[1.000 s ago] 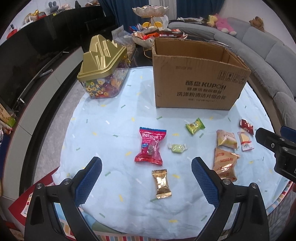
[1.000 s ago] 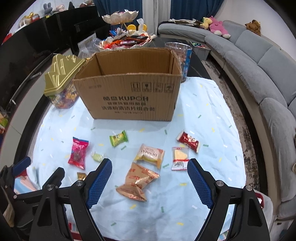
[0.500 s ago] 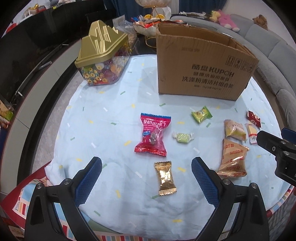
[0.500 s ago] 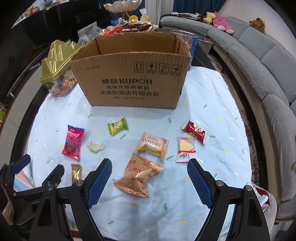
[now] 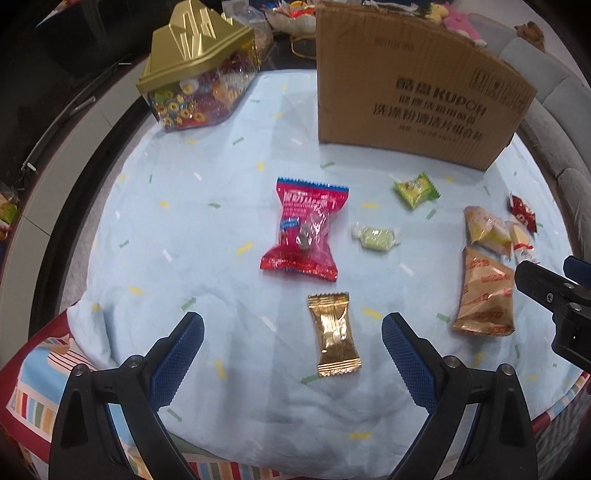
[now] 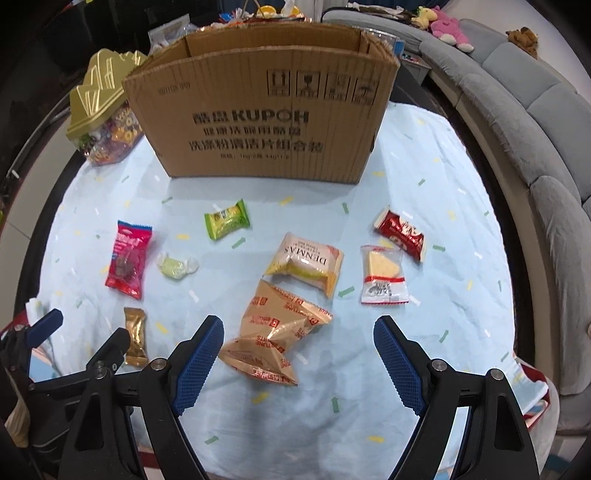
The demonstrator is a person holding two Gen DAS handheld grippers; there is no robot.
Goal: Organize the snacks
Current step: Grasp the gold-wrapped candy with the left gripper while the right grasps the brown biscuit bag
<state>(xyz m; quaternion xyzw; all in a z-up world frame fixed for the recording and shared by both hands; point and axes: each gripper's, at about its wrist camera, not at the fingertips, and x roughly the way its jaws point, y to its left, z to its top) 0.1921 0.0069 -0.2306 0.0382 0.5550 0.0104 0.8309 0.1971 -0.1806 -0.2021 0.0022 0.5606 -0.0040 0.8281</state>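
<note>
Several wrapped snacks lie on the pale blue tablecloth (image 5: 184, 229) in front of an open cardboard box (image 6: 262, 122). My left gripper (image 5: 291, 345) is open and empty, with a gold candy (image 5: 334, 334) between its fingers and a red packet (image 5: 304, 230) beyond. My right gripper (image 6: 298, 349) is open and empty, over an orange biscuit bag (image 6: 275, 341). Beyond lie a Denmas cake (image 6: 306, 264), a cheese wedge packet (image 6: 382, 275), a dark red wafer (image 6: 400, 234), a green packet (image 6: 227, 219) and a pale green candy (image 6: 175, 266).
A gold-lidded clear candy box (image 5: 199, 70) stands at the back left. A grey sofa (image 6: 535, 110) curves along the right. A tiered dish of sweets (image 5: 291, 18) stands behind the cardboard box. The round table's dark edge (image 5: 70, 206) runs down the left.
Both grippers have moved forward and lower toward the snacks, which now look larger. Both stay open. No snack has moved.
</note>
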